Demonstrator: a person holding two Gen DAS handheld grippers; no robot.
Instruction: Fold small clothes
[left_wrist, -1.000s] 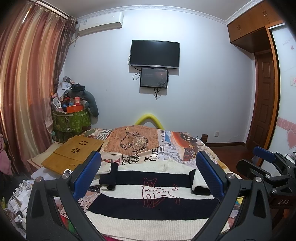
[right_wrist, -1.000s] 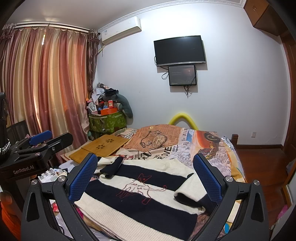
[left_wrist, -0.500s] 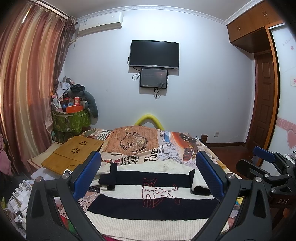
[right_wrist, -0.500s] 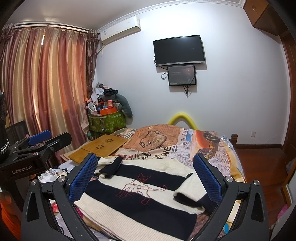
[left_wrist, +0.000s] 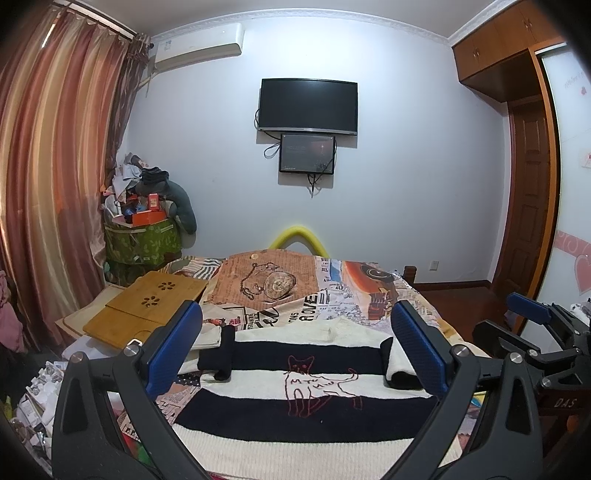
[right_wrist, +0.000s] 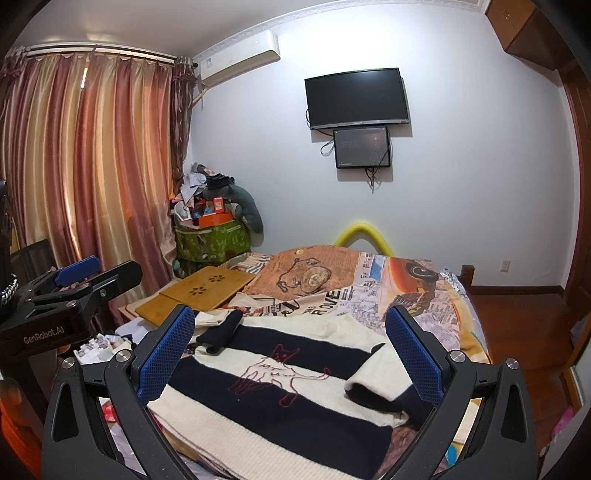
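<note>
Sweater (left_wrist: 306, 391) is what fills my forward view: a knit one in cream and black stripes with a red outline cat stitched on its chest, spread flat on the bed (left_wrist: 354, 295) over a newspaper-print cover. Both sleeves are folded in across the body, one lying near each side edge. My left gripper (left_wrist: 299, 347) hangs above the near part of the garment with its blue-padded fingers spread wide, nothing between them and no contact with the cloth. My right gripper (right_wrist: 291, 350) is held the same way, jaws wide apart and empty, looking across the sweater (right_wrist: 280, 384) from the other side; I see the folded right sleeve just inside its right finger. Each gripper appears at the edge of the other's view, apart from one another. Beyond the bed I see a wooden lap tray (left_wrist: 147, 306) at the left edge, striped curtains (right_wrist: 92, 166), a green bin heaped with clutter (right_wrist: 212, 240) and a dark television (left_wrist: 308, 105) on the wall.
</note>
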